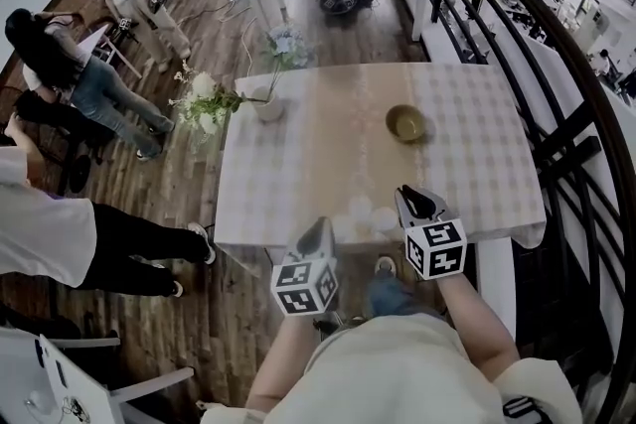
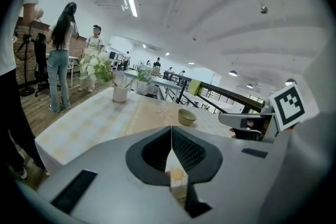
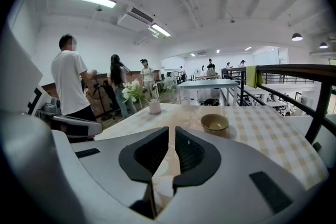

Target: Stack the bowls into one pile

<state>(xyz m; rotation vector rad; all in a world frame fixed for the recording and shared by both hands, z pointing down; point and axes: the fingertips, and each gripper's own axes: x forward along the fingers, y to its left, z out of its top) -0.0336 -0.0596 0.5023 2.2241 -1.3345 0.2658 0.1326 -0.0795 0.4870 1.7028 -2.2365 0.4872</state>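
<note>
Two grippers hang over the near edge of the table (image 1: pixel 288 184). Left gripper (image 1: pixel 320 231): jaws clenched tip to tip, nothing between them. Right gripper (image 1: pixel 418 204): jaws a narrow slit apart, empty. Farther on, right of centre, an olive bowl (image 1: pixel 405 123) stands upright on the checked cloth; whether others are nested in it cannot be told. At the far left stands a white flower vase (image 1: pixel 267 104).

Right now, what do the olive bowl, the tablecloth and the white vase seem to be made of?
Olive bowl: probably glazed ceramic, perhaps plastic; it looks smooth, with a soft sheen inside.
Tablecloth: woven fabric or coated cloth, matte, with pale checks; it drapes over the table's edge.
White vase: likely ceramic, smooth and opaque, but too small to be sure.
</note>
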